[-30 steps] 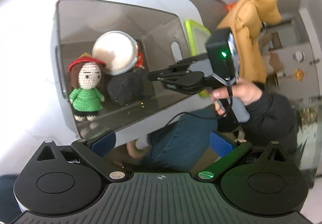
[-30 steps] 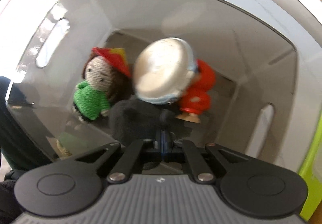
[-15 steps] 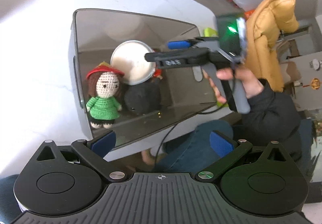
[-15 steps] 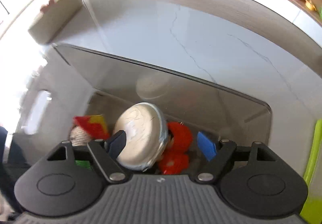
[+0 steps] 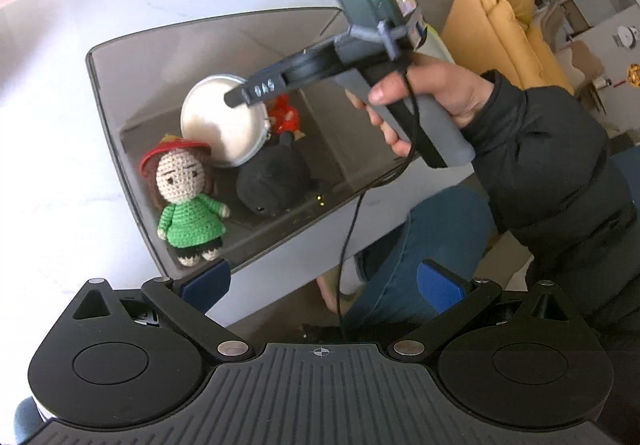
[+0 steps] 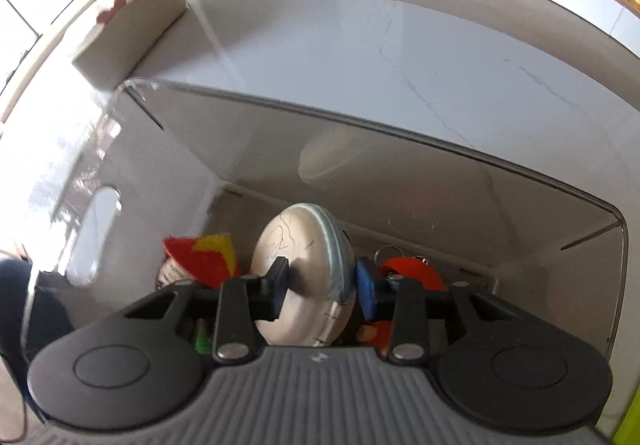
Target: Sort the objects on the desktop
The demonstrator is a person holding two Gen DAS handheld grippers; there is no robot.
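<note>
From where I stand, the risk is the round cream disc (image 6: 304,269) tipping. It stands on edge inside the smoky clear bin (image 5: 120,125), leaning among soft toys, and a careless brush from a finger would likely roll it onto the crochet doll (image 5: 186,201) at its 7 o'clock or the black plush (image 5: 276,181) at its 5 o'clock. A red figure (image 5: 286,117) sits at its 3 o'clock, mostly hidden. Another hazard is the trailing cable (it hangs below the right handle), which could catch on the bin's near wall.

The right gripper (image 6: 322,285) hovers above the bin, over the disc, jaws roughly half open with nothing between them; its black finger (image 6: 276,285) and blue pad bracket the disc only by line of sight, I judge, since the left camera shows the tip well above it. The left gripper (image 5: 320,281) hangs outside the bin's near edge, at 6 o'clock of the doll, jaws spread wide and empty.
</note>
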